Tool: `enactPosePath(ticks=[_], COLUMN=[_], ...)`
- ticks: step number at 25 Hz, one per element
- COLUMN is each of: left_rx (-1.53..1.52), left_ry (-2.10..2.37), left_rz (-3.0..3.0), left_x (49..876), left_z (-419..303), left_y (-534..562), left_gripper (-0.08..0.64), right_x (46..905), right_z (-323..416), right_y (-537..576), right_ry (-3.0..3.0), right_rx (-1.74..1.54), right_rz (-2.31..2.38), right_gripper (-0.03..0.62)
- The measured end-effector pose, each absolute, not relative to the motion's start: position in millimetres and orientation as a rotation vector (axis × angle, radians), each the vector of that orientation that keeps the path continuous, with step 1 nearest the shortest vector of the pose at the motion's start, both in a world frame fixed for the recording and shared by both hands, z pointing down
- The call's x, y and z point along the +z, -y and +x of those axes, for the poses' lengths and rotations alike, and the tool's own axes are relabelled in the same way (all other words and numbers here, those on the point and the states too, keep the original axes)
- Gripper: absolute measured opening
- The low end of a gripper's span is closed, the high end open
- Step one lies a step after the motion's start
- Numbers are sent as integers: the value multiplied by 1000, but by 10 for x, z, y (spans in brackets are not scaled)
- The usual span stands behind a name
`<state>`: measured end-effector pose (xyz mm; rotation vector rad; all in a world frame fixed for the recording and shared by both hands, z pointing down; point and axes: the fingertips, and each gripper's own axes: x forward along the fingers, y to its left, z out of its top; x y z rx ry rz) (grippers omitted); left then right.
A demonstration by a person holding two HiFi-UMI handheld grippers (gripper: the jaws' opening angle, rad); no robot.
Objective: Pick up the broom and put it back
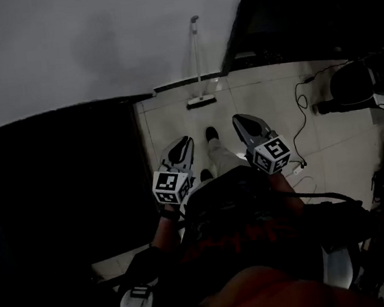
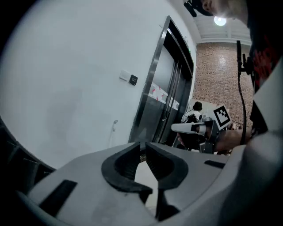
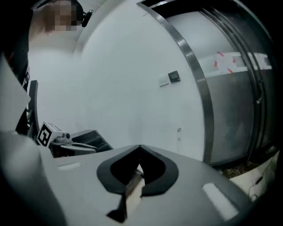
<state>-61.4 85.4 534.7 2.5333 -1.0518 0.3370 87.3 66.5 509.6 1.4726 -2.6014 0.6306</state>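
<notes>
White wall [image 1: 97, 43] at upper centre props the broom [image 1: 198, 66], well apart from the left gripper [image 1: 188, 140] and right gripper [image 1: 237, 119], both clenched and empty. Approach seems in hand. Next: step closer and open jaws round the handle.

A: Can barely make out the broom [image 1: 198, 66] from the head view, too small and too dim to tell bristles from block.

B: Same trouble in the left gripper view: catches only the handle's top, loses everything lower behind the left gripper [image 2: 143, 144] itself.

A: Ditto past the right gripper [image 3: 139, 146], just that handle tip above the grey body, nothing below.

B: Can't read the wall plate [image 2: 128, 78] either; far too small.

A: And down the head view's left, only a black mass [image 1: 65, 191], too dark to name.

B: Chopped by the right edge, that clutter [image 1: 378, 94], and murky with it. Loses the near floor under the person's torso [image 1: 242, 233] as well.
</notes>
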Motion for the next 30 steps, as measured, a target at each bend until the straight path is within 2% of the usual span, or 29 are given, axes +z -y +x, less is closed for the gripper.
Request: enactPosePath(ticks=[5, 11, 14, 16, 23, 28, 30], left_rx=[340, 419, 444, 459, 511, 578, 581], left_ry=[1195, 1422, 1478, 1487, 1497, 1539, 1563], left_rz=[2464, 2345, 2287, 2263, 2169, 2136, 2124], left_x=[5481, 5404, 5422, 5384, 5257, 5144, 5151], left_z=[-585, -582, -695, -718, -967, -1178, -1306], left_y=[-15, 1057, 1272, 1456, 1883, 1895, 1963], left_gripper=[46, 97, 95, 100, 121, 121, 125], right_x=[5514, 6250, 6660, 6813, 7359, 7866, 8034], right_z=[1002, 1324, 1359, 1438, 1381, 1393, 1418], right_y=[301, 1604, 2094, 2499, 3652, 4002, 4246], right_ry=[2577, 2482, 2429, 2381, 2139, 1968, 1909], right_rx=[634, 771, 877, 896, 724, 796, 772], right_rz=[1411, 1335, 1308, 1315, 1312, 1363, 1361], right_gripper=[2, 3, 36, 81, 186, 193, 215])
